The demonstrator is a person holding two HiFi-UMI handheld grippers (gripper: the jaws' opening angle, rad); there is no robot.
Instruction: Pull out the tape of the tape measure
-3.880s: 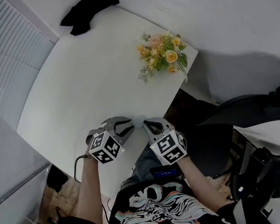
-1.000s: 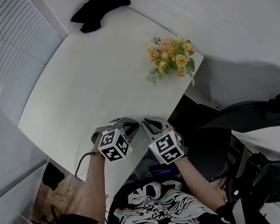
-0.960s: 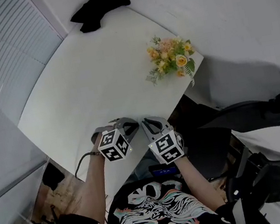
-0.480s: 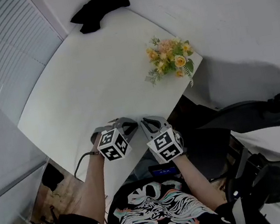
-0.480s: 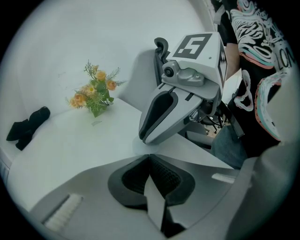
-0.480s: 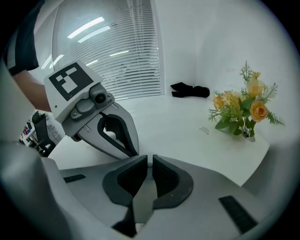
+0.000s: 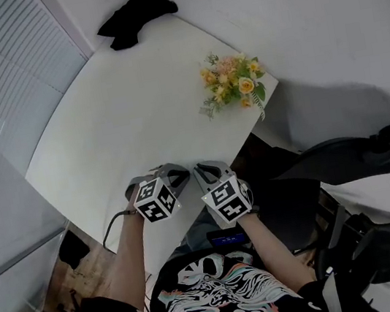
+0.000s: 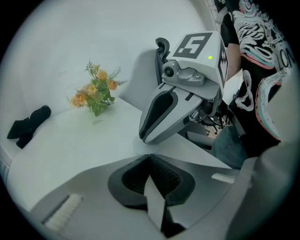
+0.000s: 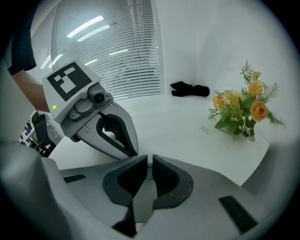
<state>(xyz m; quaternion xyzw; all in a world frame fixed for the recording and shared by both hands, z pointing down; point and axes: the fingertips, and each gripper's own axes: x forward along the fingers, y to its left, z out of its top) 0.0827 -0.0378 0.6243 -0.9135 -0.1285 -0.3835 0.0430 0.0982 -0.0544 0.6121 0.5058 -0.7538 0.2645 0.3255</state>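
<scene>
left gripper (image 8: 150,157): jaws pressing fully together, nothing showing between them.
right gripper (image 9: 150,162): jaws sitting closed to a thin slit; contents unclear.
tape measure (image 8: 140,146): showing only as a faint pale disc at the table's (image 7: 122,119) near edge, between both tips; grippers hiding it in head view.

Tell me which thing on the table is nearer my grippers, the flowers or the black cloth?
The flowers. They stand at the right edge of the table, partway up; the black cloth lies at its far corner, well beyond them.

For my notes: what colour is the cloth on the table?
The cloth is black, clearest in the head view.
</scene>
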